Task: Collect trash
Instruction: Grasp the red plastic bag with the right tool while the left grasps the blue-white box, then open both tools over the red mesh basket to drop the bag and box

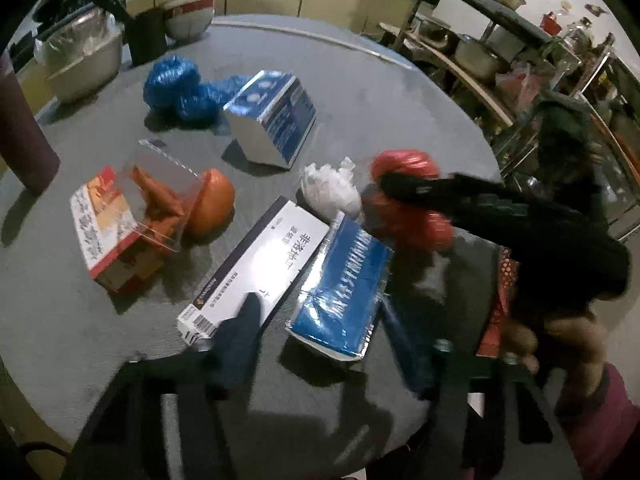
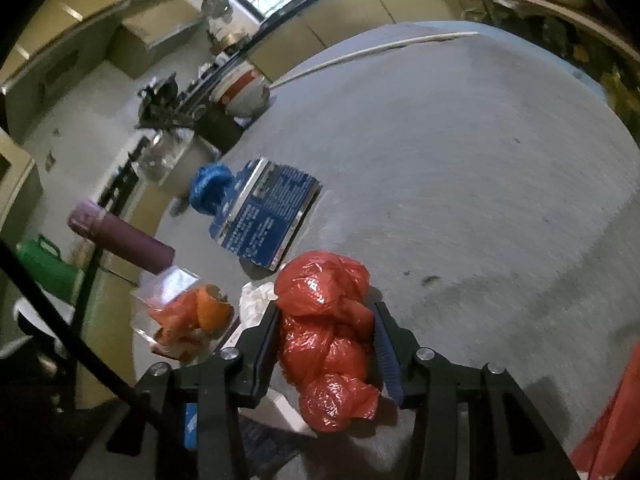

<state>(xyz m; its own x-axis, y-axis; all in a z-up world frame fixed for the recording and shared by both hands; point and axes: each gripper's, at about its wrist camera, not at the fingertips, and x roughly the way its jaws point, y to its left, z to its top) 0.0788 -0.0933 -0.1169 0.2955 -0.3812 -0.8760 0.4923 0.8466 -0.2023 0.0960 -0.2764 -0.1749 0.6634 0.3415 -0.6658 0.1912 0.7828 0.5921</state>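
Observation:
Trash lies on a round grey table (image 1: 360,92). My right gripper (image 2: 326,330) is shut on a crumpled red plastic bag (image 2: 326,320); the bag (image 1: 404,196) and the gripper (image 1: 404,192) also show in the left wrist view. My left gripper (image 1: 320,320) is open over a white carton (image 1: 260,268) and a blue foil pack (image 1: 344,288), holding nothing. Nearby lie a white crumpled wad (image 1: 332,190), an orange peel (image 1: 212,204), a clear box (image 1: 160,196), a red-white carton (image 1: 104,228), a blue box (image 1: 276,116) and a blue bag (image 1: 180,88).
A maroon flask (image 1: 20,128) stands at the table's left edge, also in the right wrist view (image 2: 120,240). A steel bowl (image 1: 84,60), a dark cup (image 1: 148,36) and a red-white bowl (image 1: 188,12) sit at the back. Shelves with pots (image 1: 500,52) stand to the right.

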